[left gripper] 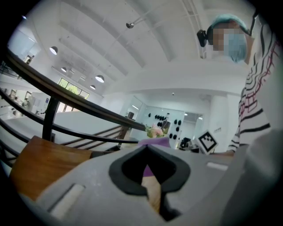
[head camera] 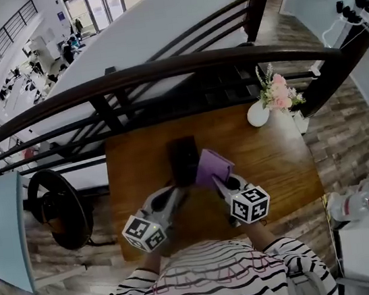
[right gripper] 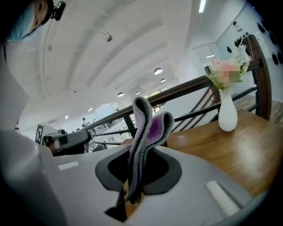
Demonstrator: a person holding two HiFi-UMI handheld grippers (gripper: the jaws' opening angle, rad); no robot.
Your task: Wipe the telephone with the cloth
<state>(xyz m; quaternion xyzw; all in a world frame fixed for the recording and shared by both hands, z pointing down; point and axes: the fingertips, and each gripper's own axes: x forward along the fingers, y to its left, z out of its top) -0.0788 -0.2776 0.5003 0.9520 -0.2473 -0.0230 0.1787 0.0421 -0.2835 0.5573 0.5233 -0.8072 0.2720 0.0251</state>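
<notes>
Wooden table (head camera: pixel 279 164) by a railing (head camera: pixel 160 70): purple cloth (head camera: pixel 212 167) tight in right claw (head camera: pixel 218 183), left claw (head camera: pixel 177 193) closed (empty) beside telephone (head camera: pixel 184 157).

The hand-held gripper (right gripper: pixel 129 194) pinches a purple cloth (right gripper: pixel 149 128).

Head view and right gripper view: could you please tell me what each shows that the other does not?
Only the head view: the black telephone. Only the right gripper view: the right gripper seen shut on the folded purple-and-grey cloth. Both: the brown wooden table, the white vase of pink flowers, the dark curved railing and that cloth.
</notes>
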